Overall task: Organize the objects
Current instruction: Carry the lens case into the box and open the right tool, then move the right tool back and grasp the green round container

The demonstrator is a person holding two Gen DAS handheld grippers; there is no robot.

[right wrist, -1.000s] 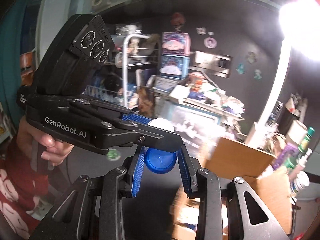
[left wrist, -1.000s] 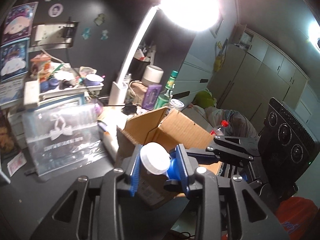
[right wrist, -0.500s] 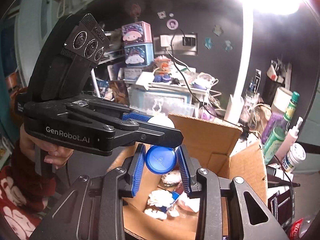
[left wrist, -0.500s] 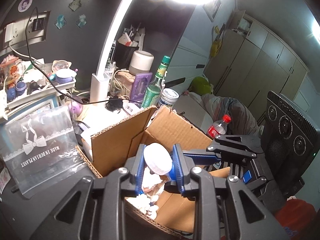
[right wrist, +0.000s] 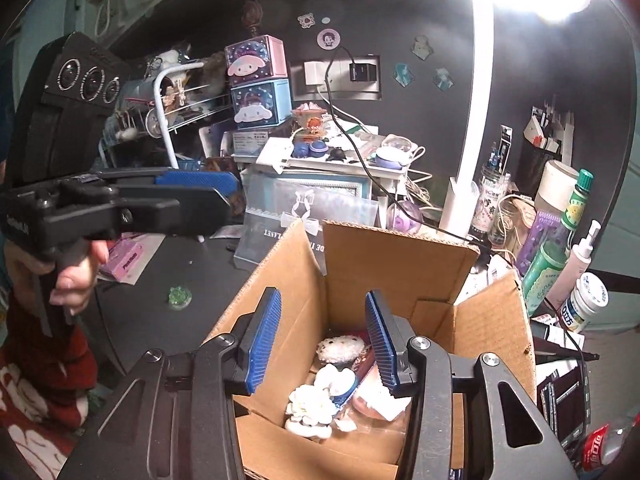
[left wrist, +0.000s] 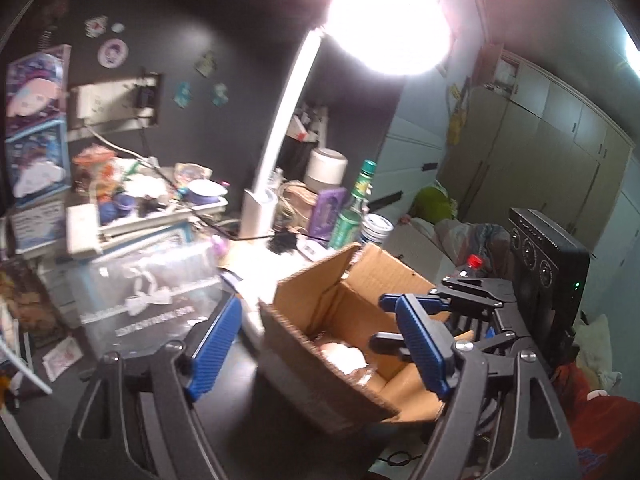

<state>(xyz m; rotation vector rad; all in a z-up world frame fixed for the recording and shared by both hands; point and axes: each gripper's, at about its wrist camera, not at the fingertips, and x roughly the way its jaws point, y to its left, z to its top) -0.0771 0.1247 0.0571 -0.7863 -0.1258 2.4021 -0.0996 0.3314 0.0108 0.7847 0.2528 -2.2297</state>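
Observation:
An open cardboard box (right wrist: 400, 256) stands on the dark desk and also shows in the left wrist view (left wrist: 320, 360). Inside lie several small white and pink trinkets (right wrist: 320, 400). My right gripper (right wrist: 322, 344) is open and empty, hanging over the box's open top. My left gripper (left wrist: 320, 344) is open and empty, its fingers spread wide at the box's near left side. In the right wrist view the left gripper (right wrist: 192, 196) sits to the left of the box, held by a hand. The right gripper shows at the right of the left wrist view (left wrist: 460, 300).
A white desk lamp (right wrist: 472, 120) stands behind the box. Bottles and jars (right wrist: 560, 256) crowd its right side. A clear plastic bag (left wrist: 148, 300) and stacked storage boxes (right wrist: 256, 80) lie at the left. A small green trinket (right wrist: 180, 296) sits on the desk.
Both grippers opened. The white-capped blue container held between them is gone from the fingers. The left gripper pulled back and left of the box; the right stayed above it.

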